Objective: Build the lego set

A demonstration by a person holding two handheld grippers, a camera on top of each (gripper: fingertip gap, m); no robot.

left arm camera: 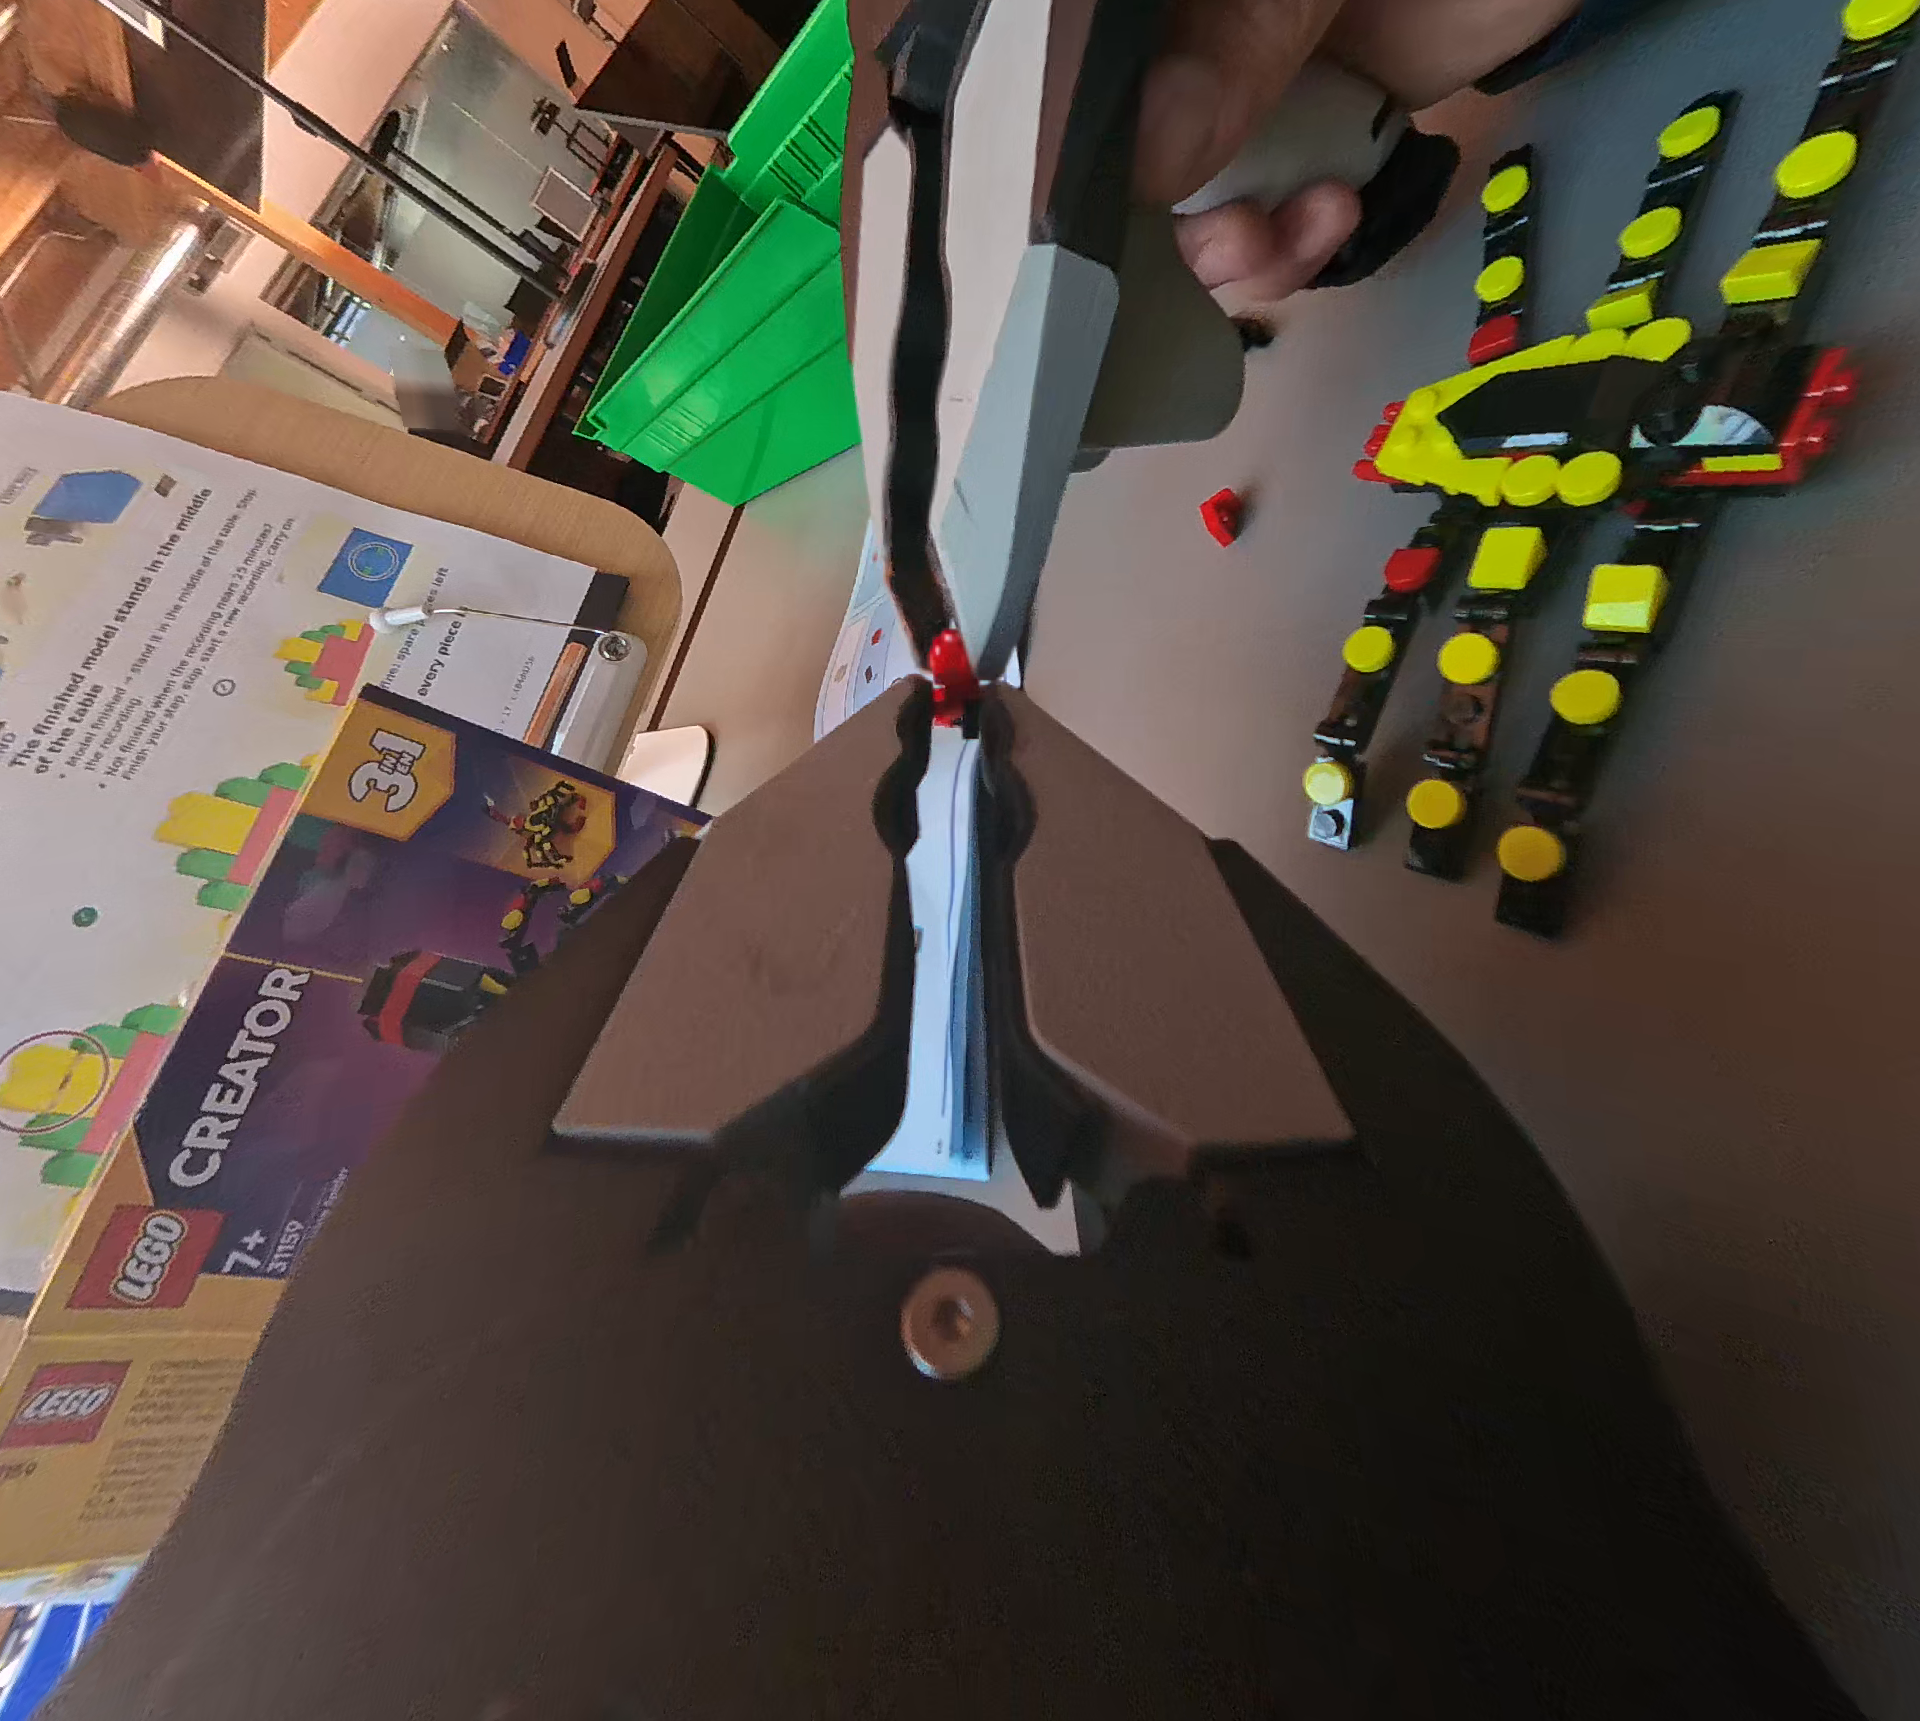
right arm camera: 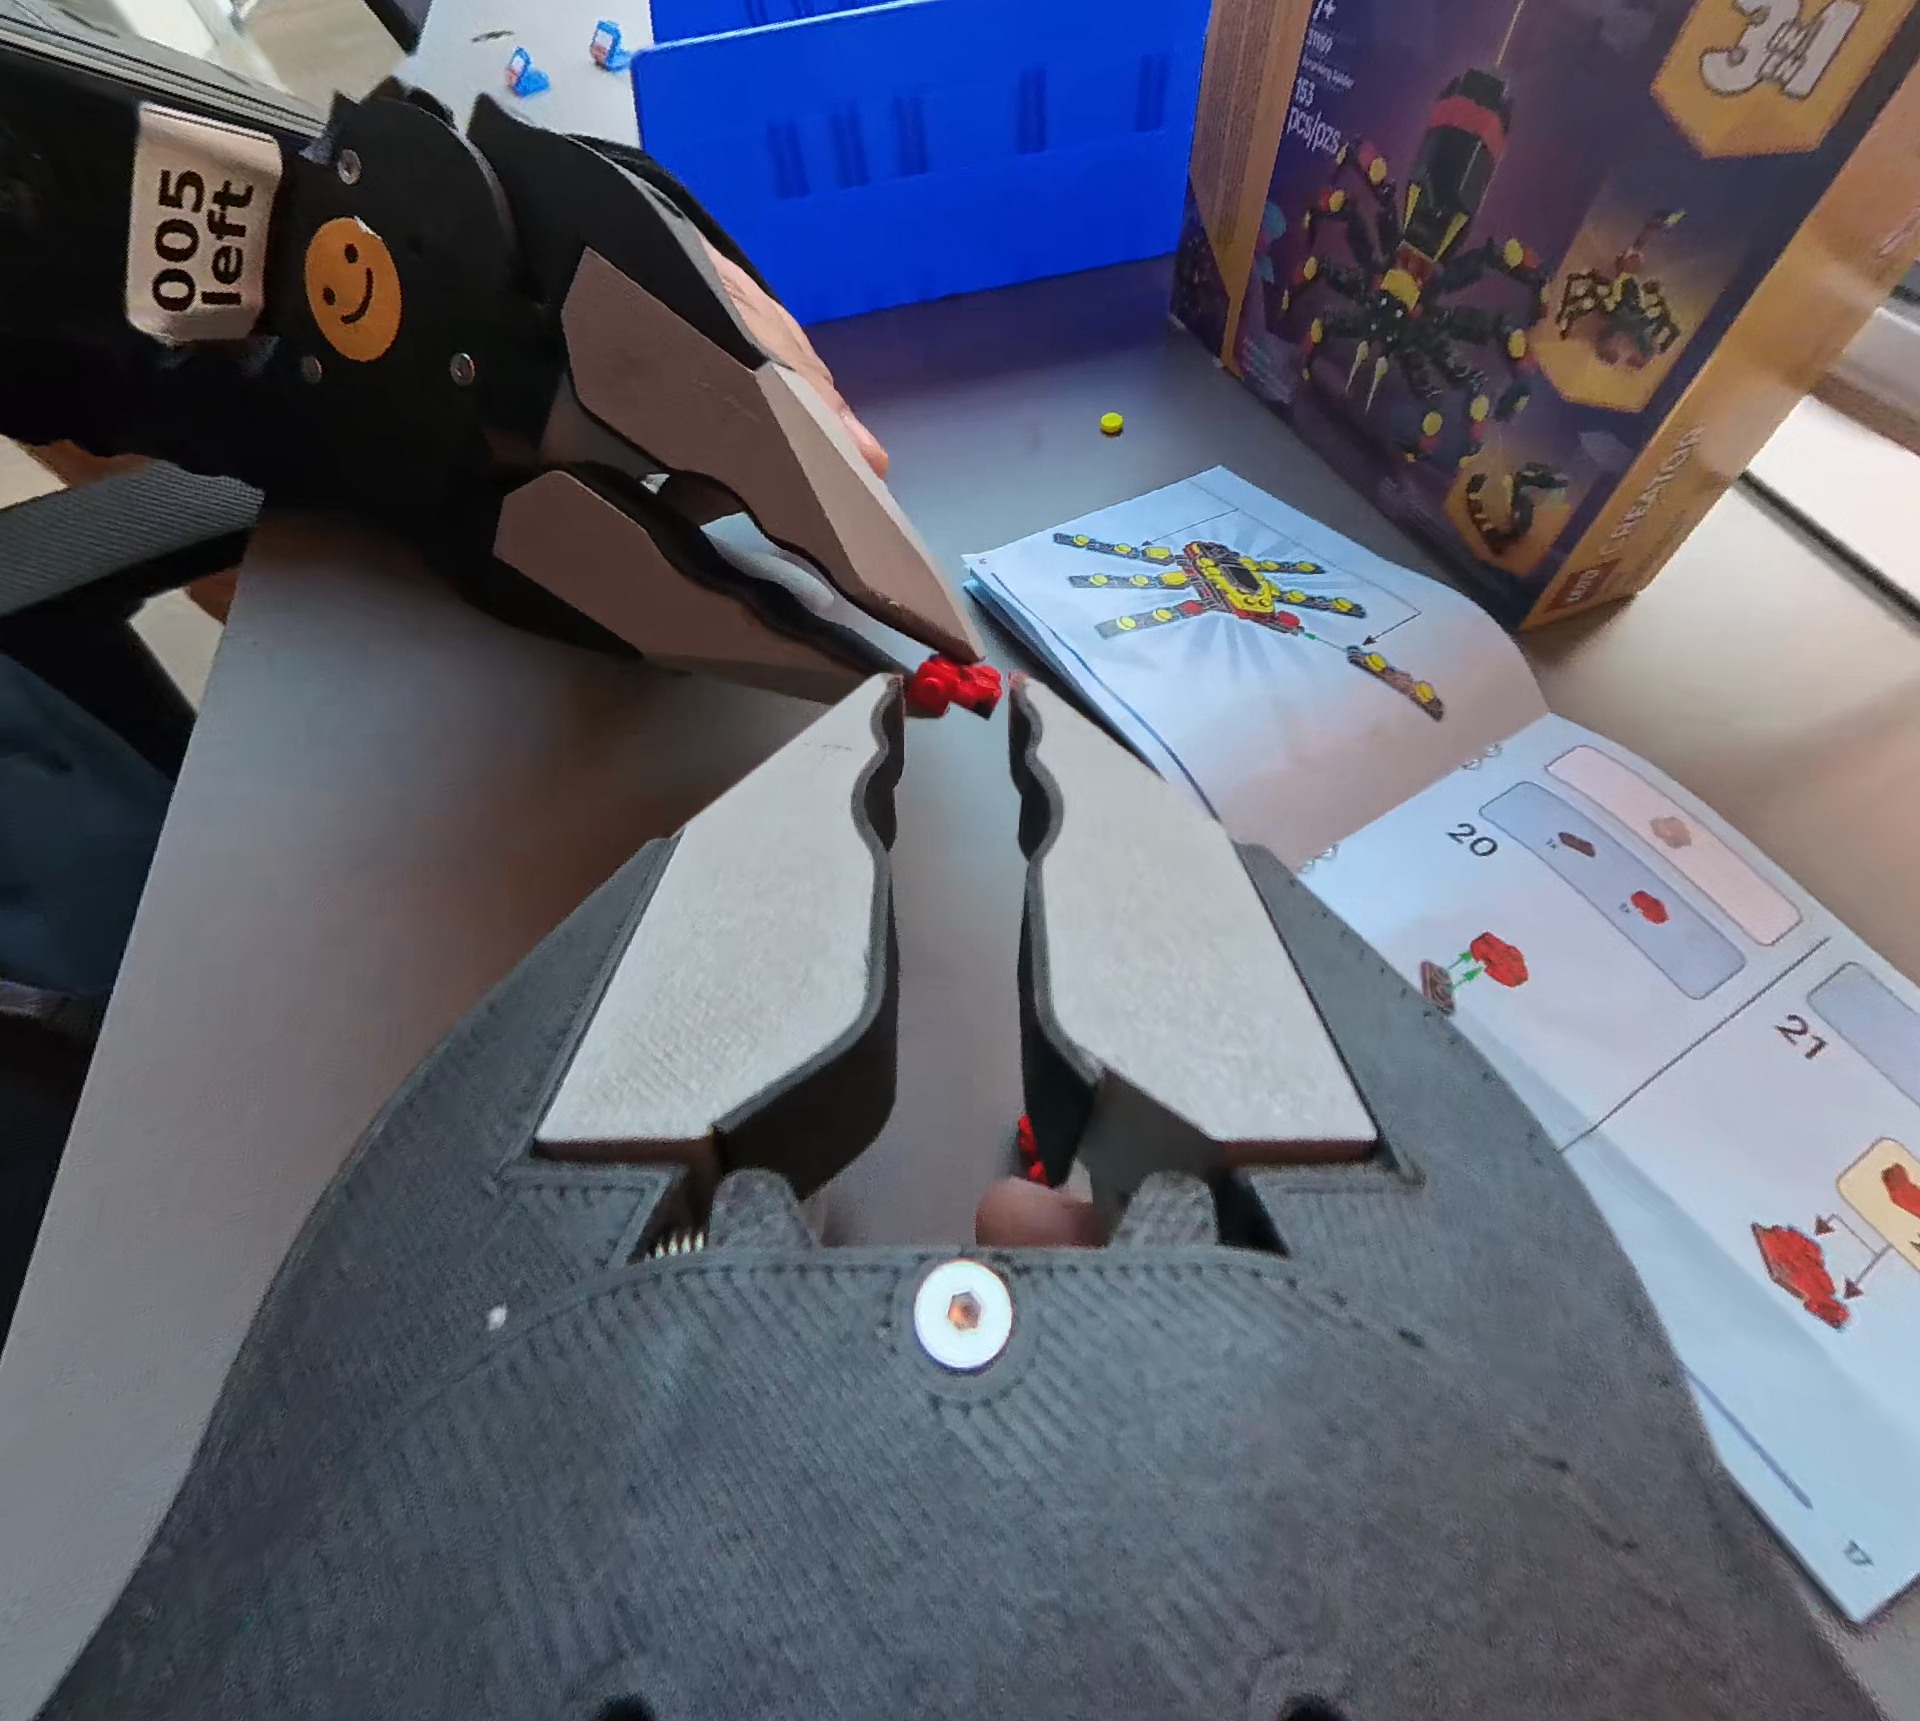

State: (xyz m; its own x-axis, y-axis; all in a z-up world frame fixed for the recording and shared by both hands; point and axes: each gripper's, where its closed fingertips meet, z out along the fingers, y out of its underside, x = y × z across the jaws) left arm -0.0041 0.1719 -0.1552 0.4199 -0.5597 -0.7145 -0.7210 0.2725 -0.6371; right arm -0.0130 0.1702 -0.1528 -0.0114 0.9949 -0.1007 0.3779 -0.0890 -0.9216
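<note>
**Carefully now: mating a tiny red piece in mid-air**

Both claws meet tip to tip above the desk; the left claw is clenched on the red piece; the right claw, slightly parted, brackets it; judged best: align squarely against the open booklet, squeeze gently, avoid twisting.

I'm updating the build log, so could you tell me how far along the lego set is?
Done: the yellow-and-black spider body lies flat on the table with six legs attached. In hand: the left gripper is shut on a small red assembly, with the right gripper open around it. Left: a loose red piece and a yellow stud lie unused, and the instruction booklet lies open.
</note>
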